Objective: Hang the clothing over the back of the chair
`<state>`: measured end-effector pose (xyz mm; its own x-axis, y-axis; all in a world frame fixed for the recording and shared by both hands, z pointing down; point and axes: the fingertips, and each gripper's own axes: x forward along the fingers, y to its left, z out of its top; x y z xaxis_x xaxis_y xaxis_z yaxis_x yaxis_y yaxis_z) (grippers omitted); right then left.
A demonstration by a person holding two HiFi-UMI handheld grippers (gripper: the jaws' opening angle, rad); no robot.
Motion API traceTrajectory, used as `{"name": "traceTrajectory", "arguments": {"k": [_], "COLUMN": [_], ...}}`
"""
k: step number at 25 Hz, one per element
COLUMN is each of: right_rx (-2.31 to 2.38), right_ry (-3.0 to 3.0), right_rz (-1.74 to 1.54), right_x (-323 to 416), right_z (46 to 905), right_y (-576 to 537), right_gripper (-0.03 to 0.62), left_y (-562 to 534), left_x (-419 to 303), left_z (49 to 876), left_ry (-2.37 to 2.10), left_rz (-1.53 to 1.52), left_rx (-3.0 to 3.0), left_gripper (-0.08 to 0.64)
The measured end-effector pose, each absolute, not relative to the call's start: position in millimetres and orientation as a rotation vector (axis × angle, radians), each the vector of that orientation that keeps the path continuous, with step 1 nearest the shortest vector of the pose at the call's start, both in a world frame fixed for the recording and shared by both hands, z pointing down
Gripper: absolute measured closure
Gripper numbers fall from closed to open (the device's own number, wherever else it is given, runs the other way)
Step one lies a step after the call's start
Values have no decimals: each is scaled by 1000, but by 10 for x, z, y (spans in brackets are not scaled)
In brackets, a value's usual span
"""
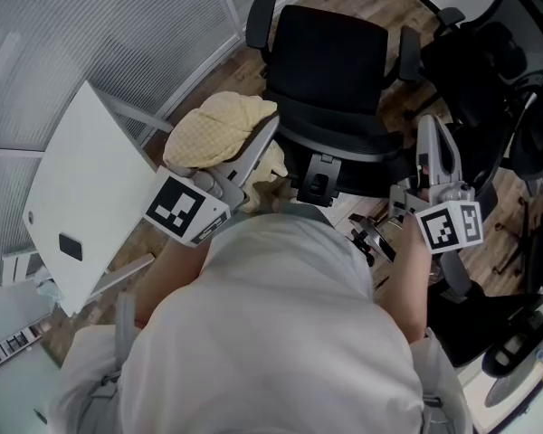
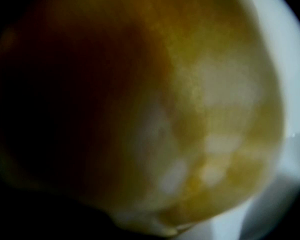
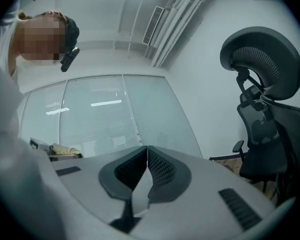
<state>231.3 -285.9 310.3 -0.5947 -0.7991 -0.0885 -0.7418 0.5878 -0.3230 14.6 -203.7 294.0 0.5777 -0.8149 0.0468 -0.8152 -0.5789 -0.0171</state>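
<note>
The yellow knitted clothing is bunched up left of the black office chair, beside its backrest. My left gripper reaches into the bundle and is shut on it. In the left gripper view the yellow fabric fills nearly the whole picture and hides the jaws. My right gripper is held to the right of the chair's backrest, shut with nothing between its jaws. In the right gripper view its two pads meet at a closed seam.
A white table stands at the left with a small dark object on it. A second black chair with a headrest stands at the right. Frosted glass walls run behind. The floor is wood.
</note>
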Motion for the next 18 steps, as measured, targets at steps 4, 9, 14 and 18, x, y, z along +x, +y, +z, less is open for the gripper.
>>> {"name": "traceTrajectory", "arguments": {"k": [4, 9, 14, 18], "right_rx": [-1269, -1257, -1237, -1251], "right_ry": [2598, 2599, 2594, 2584], "right_rz": [-382, -397, -380, -385], "right_x": [2306, 2263, 2177, 2134], "right_z": [3116, 3150, 3124, 3102], "right_y": [-2866, -2871, -2880, -2880], "right_gripper": [571, 571, 570, 571], "left_y": [-2033, -1991, -1978, -1990], "left_x": [174, 182, 200, 263], "left_z": [2930, 2938, 2961, 2998], "left_ry": [-1452, -1403, -1280, -1119], "left_rz": [76, 64, 59, 82], "left_rx": [2782, 2790, 2815, 2841], "left_gripper": [523, 522, 523, 522]}}
